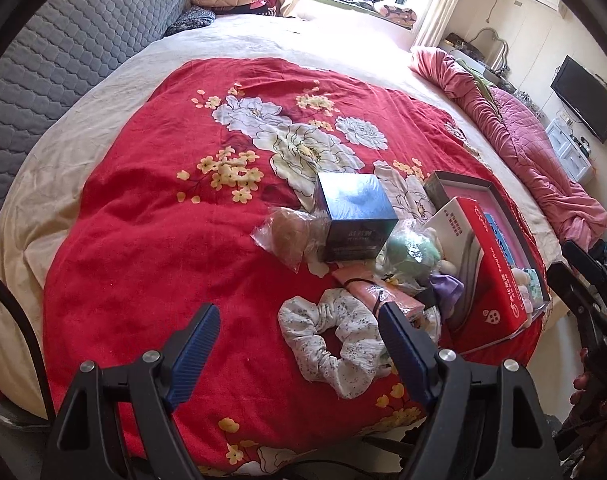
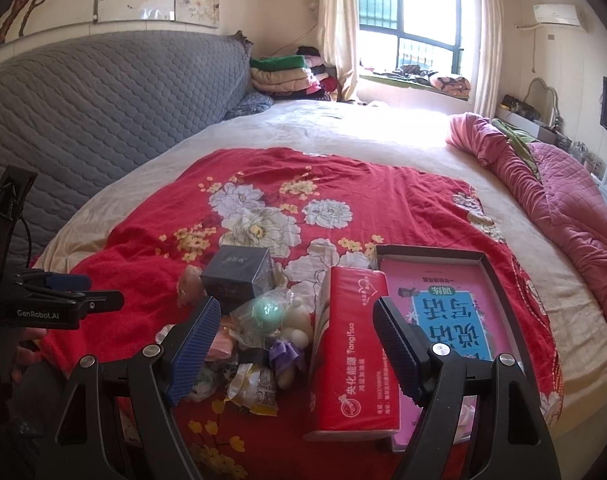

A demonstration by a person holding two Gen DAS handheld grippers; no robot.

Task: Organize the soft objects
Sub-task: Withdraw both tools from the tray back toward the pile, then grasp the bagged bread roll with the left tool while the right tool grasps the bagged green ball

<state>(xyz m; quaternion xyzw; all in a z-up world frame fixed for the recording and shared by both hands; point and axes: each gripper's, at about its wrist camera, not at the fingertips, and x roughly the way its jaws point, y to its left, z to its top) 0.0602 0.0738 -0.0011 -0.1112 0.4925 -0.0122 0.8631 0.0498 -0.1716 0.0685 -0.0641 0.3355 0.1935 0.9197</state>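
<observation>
- A bedroom: a wide bed with a cream sheet, over it a red floral quilt (image 1: 151,240) that serves as the work surface
- Nearest, the left gripper (image 1: 299,326) hangs over the quilt with its jaws spread wide and nothing between them; a white speckled scrunchie (image 1: 335,344) lies just beside its right finger
- The right gripper (image 2: 295,318) is also spread wide and holding nothing, poised above a heap of small things
- In that heap: a yellow snack packet (image 2: 255,390), a purple scrunchie (image 2: 283,354), a green ball in clear wrap (image 2: 265,312), white plush pieces, a pink folded cloth (image 1: 373,294)
- A red tissue pack (image 2: 351,352) stands on its side, leaning against a shallow dark tray (image 2: 489,276)
- The tray holds a pink and blue booklet, with small soft items at its near corner
- Behind the heap sits a closed dark blue box (image 1: 355,216), a brown ball in plastic (image 1: 289,234) touching it
- Farther off, a rumpled pink quilt, a grey padded headboard, folded blankets and a window
</observation>
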